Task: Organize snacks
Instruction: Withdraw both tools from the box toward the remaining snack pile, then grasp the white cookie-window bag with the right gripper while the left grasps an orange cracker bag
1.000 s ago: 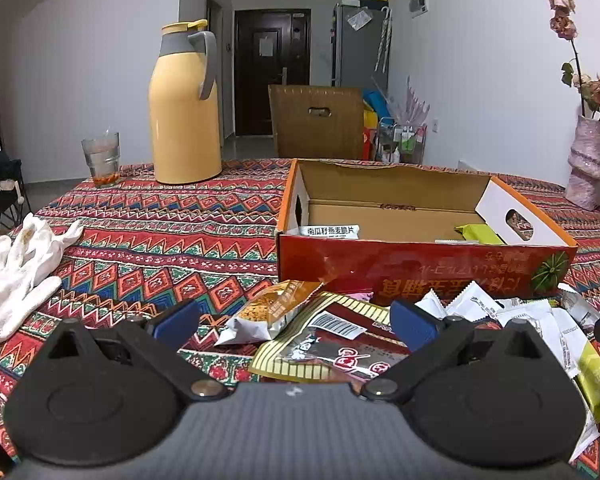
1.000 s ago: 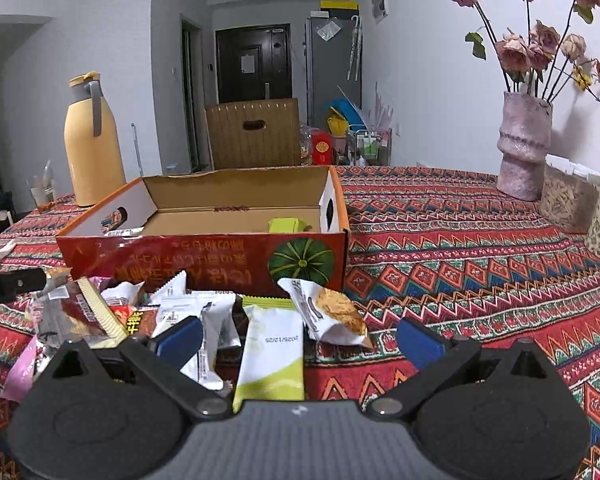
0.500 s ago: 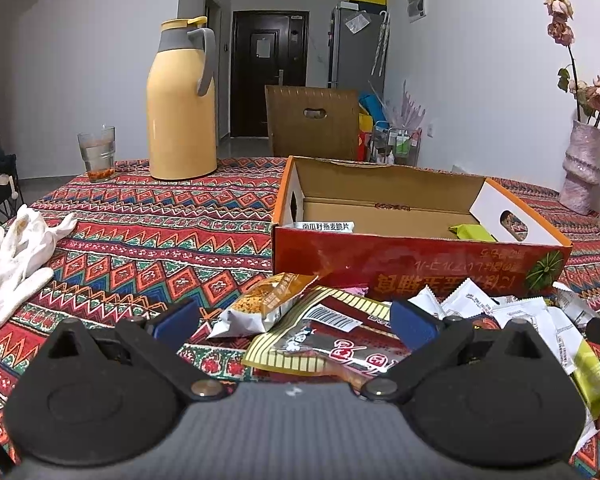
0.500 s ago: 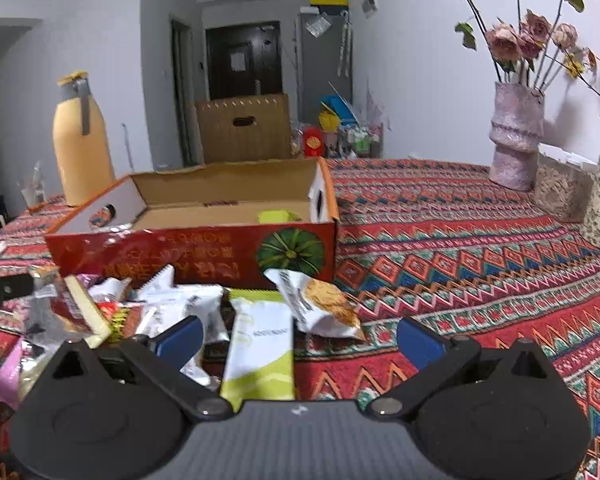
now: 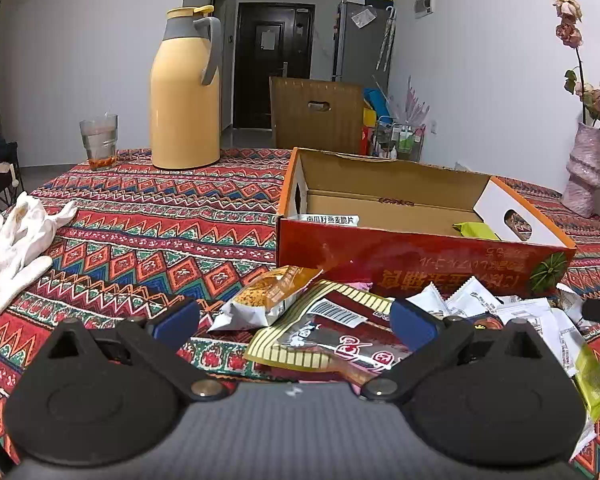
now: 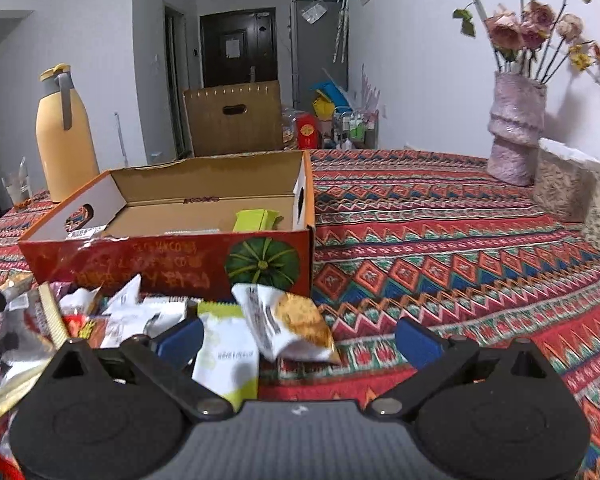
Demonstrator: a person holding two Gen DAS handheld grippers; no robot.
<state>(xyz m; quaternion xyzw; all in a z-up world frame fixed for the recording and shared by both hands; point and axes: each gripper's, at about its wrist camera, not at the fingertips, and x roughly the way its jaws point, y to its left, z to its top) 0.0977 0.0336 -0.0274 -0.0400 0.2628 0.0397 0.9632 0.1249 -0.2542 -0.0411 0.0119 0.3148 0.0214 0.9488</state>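
Note:
An open red cardboard box (image 5: pixel 412 258) (image 6: pixel 164 264) stands on the patterned tablecloth, holding a green packet (image 6: pixel 256 220) and a white-labelled one (image 5: pixel 332 219). A heap of loose snack packets lies in front of it. My left gripper (image 5: pixel 296 324) is open, low over an orange-and-silver packet (image 5: pixel 266 296) and a striped yellow-and-red bag (image 5: pixel 332 332). My right gripper (image 6: pixel 300 338) is open above a white-and-green packet (image 6: pixel 228 356) and a silver cracker packet (image 6: pixel 288 326). Neither holds anything.
A yellow thermos jug (image 5: pixel 186 92) and a glass (image 5: pixel 99 142) stand at the back left. White gloves (image 5: pixel 16 240) lie at the left edge. Vases with dried flowers (image 6: pixel 514 132) and a woven container (image 6: pixel 562 184) occupy the right side. A chair back (image 5: pixel 316 114) stands behind the table.
Both grippers have shifted slightly forward and lower toward the packet heap. The right view has swung a little to the left. Nothing has been picked up.

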